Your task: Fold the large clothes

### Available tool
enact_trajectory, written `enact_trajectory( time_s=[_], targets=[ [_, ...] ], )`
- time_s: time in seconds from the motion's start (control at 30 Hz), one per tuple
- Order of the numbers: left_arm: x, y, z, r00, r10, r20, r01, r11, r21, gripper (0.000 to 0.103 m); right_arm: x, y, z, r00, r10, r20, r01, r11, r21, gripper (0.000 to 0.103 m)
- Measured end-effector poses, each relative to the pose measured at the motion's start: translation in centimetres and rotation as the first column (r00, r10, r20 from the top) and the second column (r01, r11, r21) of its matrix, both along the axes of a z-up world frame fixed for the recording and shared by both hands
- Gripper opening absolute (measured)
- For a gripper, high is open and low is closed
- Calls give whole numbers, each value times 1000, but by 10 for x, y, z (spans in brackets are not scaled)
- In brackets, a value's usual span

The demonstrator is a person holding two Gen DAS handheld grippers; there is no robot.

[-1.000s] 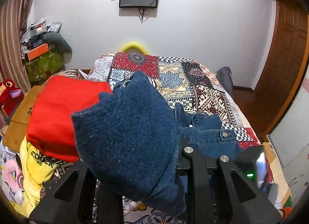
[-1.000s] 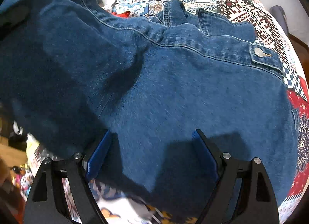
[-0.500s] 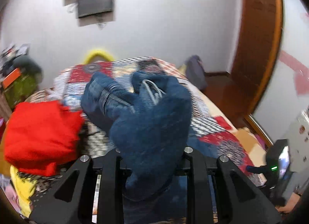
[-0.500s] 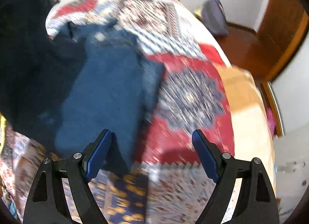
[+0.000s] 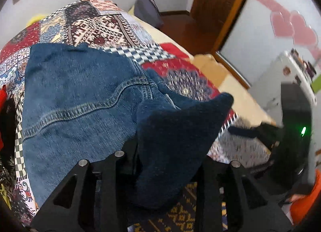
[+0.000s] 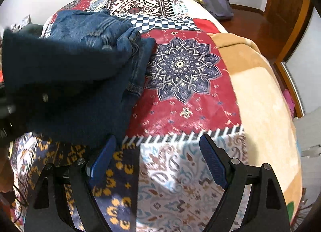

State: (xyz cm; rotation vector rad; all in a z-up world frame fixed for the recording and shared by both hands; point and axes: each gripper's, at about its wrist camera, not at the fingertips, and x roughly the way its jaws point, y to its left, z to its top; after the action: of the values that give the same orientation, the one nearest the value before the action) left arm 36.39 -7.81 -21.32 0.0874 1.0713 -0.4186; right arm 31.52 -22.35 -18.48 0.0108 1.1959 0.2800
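A blue denim jacket (image 5: 80, 95) lies spread on the patchwork bedspread (image 5: 112, 25). One dark fold of it rises between the fingers of my left gripper (image 5: 164, 151), which still grips that fold while its jaws are opening. In the right wrist view the denim jacket (image 6: 80, 55) sits bunched at the left. My right gripper (image 6: 158, 147) hovers open over the bedspread (image 6: 180, 111) just right of the jacket's edge, with nothing between its blue pads (image 6: 212, 161). Its dark body with a green light (image 5: 295, 129) shows at the right of the left wrist view.
A tan blanket (image 6: 258, 91) covers the bed's right side. A grey bag (image 6: 216, 3) lies on the wooden floor past the bed, by a wooden door (image 5: 222, 1). Red clothing (image 5: 2, 97) peeks in at the left edge. A white cabinet (image 5: 291, 75) stands at the right.
The left gripper swung right and dipped, laying the lifted denim down over the bed. The right gripper moved off the jacket to the bedspread beside it, still open.
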Motion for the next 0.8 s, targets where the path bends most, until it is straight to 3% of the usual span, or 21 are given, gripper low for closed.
enact_trajectory(
  time_s=[0.1, 0.37, 0.53, 0.63, 0.73, 0.8],
  targets=[
    [-8, -1, 4, 1000, -12, -7, 12, 1000, -6, 45, -5, -4, 5, 1000, 1, 8, -1, 1000, -8, 83],
    [-55, -3, 45, 994, -56, 96, 52, 998, 48, 55, -19, -5, 32, 998, 3, 64, -3, 1000, -4, 83],
    [-67, 37, 82, 975, 41, 220, -52, 998, 42, 71, -26, -3, 54, 992, 17, 122, -17, 1000, -8, 83],
    [-58, 69, 83, 957, 125, 263, -154, 984, 92, 77, -25, 1, 67, 986, 28, 164, -27, 1000, -7, 83],
    [-47, 99, 66, 952, 195, 235, -232, 963, 140, 77, -26, 8, 82, 976, 50, 212, -50, 999, -8, 83],
    [-44, 115, 49, 959, 223, 172, -249, 958, 144, 77, -24, 16, 89, 967, 71, 245, -70, 997, -14, 83]
  ],
)
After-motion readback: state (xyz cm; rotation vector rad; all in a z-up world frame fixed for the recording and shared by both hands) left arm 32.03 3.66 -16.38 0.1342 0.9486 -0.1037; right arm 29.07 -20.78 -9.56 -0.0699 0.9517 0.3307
